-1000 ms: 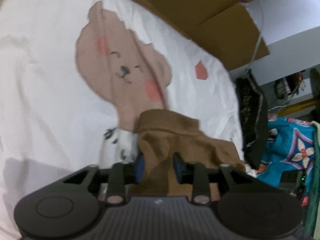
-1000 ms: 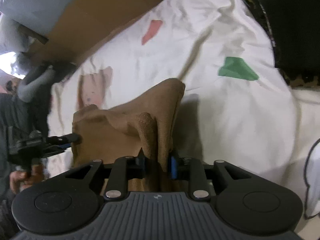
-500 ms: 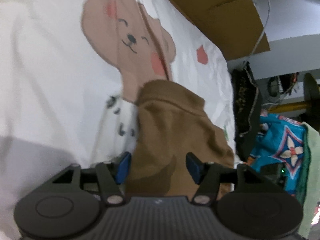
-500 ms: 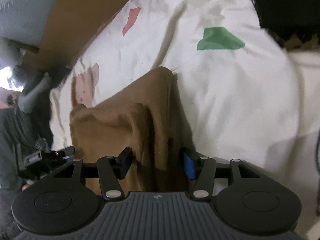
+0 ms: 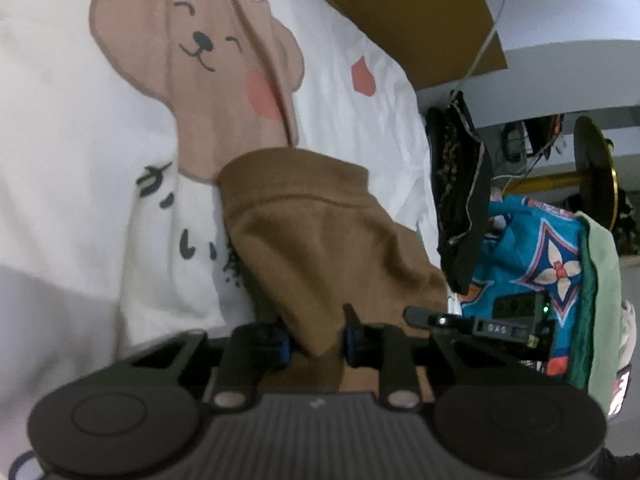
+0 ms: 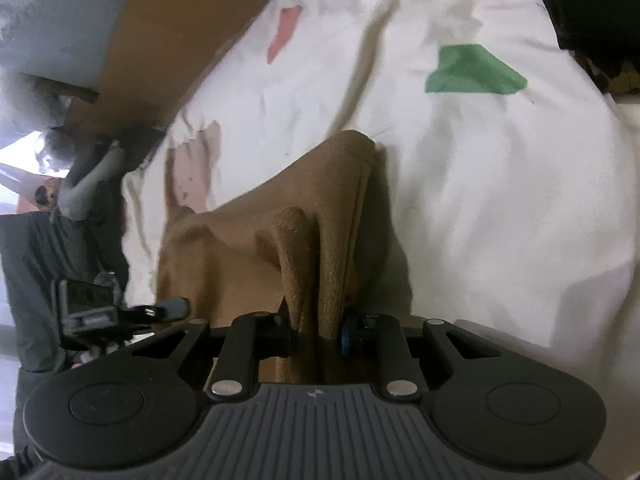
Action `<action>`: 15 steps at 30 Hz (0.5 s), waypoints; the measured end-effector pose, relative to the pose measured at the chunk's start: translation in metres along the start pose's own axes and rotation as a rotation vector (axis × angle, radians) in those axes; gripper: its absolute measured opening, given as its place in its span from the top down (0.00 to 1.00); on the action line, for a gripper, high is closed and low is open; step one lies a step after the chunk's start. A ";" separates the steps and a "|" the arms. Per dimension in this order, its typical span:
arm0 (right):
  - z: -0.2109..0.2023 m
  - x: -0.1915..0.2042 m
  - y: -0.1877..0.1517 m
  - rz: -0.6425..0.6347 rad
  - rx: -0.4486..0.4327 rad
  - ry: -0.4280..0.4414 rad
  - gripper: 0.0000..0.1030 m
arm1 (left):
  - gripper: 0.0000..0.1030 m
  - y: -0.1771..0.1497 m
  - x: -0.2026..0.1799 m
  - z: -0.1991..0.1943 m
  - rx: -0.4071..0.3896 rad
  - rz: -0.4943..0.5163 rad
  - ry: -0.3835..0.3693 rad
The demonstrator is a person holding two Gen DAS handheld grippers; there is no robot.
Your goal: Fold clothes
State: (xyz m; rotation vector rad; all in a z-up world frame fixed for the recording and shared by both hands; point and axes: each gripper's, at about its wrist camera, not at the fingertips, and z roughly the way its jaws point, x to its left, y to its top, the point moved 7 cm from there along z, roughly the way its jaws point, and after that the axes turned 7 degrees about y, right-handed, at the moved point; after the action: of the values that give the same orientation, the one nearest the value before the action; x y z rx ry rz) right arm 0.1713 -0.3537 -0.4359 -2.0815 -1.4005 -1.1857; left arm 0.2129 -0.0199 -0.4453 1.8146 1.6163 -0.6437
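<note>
One brown garment (image 5: 320, 236) is laid on a white sheet (image 5: 72, 128), bunched into folds, with its hemmed edge turned toward the bear print (image 5: 200, 60) on that sheet. Its near end is gathered up at both grippers. In the left wrist view, the cloth is seen running between the fingers of the left gripper (image 5: 316, 340); the jaws are closing, and the blue pads are seen against the fabric on either side. In the right wrist view, two upright folds of the same garment (image 6: 320, 240) are taken between the fingers of the right gripper (image 6: 316, 332); those jaws are closing too, and the cloth is pinched between the pads.

From the right wrist view, the left gripper (image 6: 168, 308) is seen at the garment's far side, held low over the sheet (image 6: 500, 200). From the left wrist view, the right gripper (image 5: 424, 316) is seen just past the garment's right edge.

Around the garment, the sheet is marked with black characters (image 5: 180, 220), a pink patch (image 5: 362, 78) and a green patch (image 6: 472, 70). Beyond the sheet, brown cardboard (image 5: 420, 12) is propped against a pale wall. To the right of the sheet, a dark patterned cloth (image 5: 460, 208), a blue flowered cloth (image 5: 532, 256) and a pale green cloth (image 5: 600, 300) are piled.
</note>
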 end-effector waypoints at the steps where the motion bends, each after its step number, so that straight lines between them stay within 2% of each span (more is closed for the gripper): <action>1: -0.001 0.002 0.000 -0.013 0.000 -0.001 0.81 | 0.76 0.000 0.000 -0.001 -0.001 -0.001 0.003; 5: 0.002 -0.003 0.000 -0.045 0.017 -0.061 0.71 | 0.58 0.003 0.007 0.002 0.010 -0.038 0.014; 6: 0.003 -0.004 0.001 -0.043 0.023 -0.065 0.65 | 0.57 0.005 0.008 0.004 0.011 -0.048 0.010; 7: 0.004 -0.005 0.002 -0.039 0.026 -0.065 0.63 | 0.57 0.006 0.008 0.006 0.012 -0.058 0.006; 12: 0.008 -0.005 0.002 -0.037 0.024 -0.063 0.63 | 0.63 0.008 0.003 0.009 -0.022 -0.027 0.033; 13: 0.009 -0.005 0.002 -0.037 0.021 -0.065 0.67 | 0.71 0.007 0.002 0.009 -0.023 -0.022 0.050; 14: 0.009 -0.004 0.002 -0.041 0.020 -0.070 0.75 | 0.76 0.007 0.003 0.009 -0.022 -0.018 0.075; 15: 0.009 -0.003 0.002 -0.049 0.021 -0.078 0.76 | 0.78 0.006 0.004 0.008 -0.025 -0.020 0.089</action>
State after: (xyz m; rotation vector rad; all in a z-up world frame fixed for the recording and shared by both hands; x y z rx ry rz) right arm 0.1760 -0.3501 -0.4430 -2.1107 -1.5010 -1.1149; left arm 0.2200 -0.0237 -0.4529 1.8345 1.6954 -0.5567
